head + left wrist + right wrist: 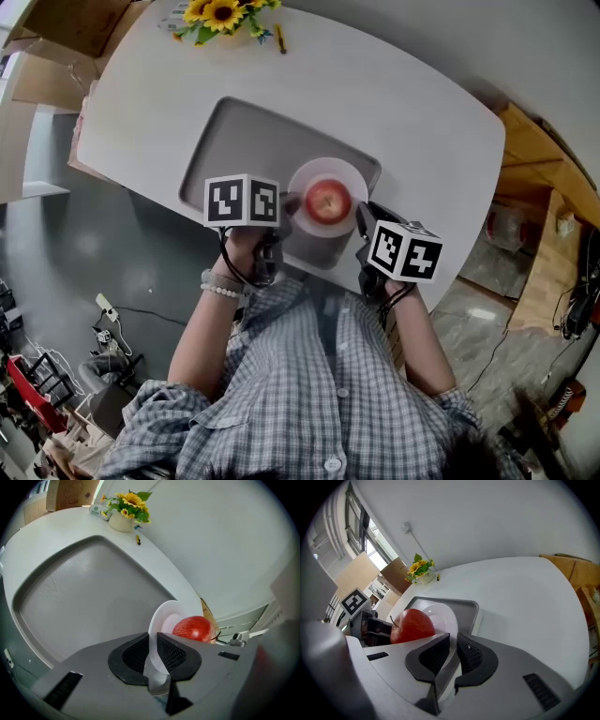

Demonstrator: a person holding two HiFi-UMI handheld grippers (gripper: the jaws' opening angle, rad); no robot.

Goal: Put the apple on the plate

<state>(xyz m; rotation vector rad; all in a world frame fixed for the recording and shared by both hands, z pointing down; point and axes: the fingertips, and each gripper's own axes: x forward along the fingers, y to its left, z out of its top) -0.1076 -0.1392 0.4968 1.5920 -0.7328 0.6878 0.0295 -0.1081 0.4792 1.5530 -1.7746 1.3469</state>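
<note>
A red apple [327, 201] sits in the middle of a white plate [305, 178], which is over the near right part of a grey tray [234, 141]. My left gripper [285, 204] is shut on the plate's left rim; its view shows the plate [161, 618] edge-on between the pads with the apple [192, 628] behind. My right gripper [361, 217] is shut on the plate's right rim. In the right gripper view the plate [443, 616] runs between the pads and the apple [412, 625] rests on it.
The tray [84, 588] lies on a white oval table [412, 112]. A pot of sunflowers [220, 14] stands at the table's far left end. Cardboard boxes [56, 47] and wooden furniture [544, 234] flank the table. The person's checked shirt fills the near side.
</note>
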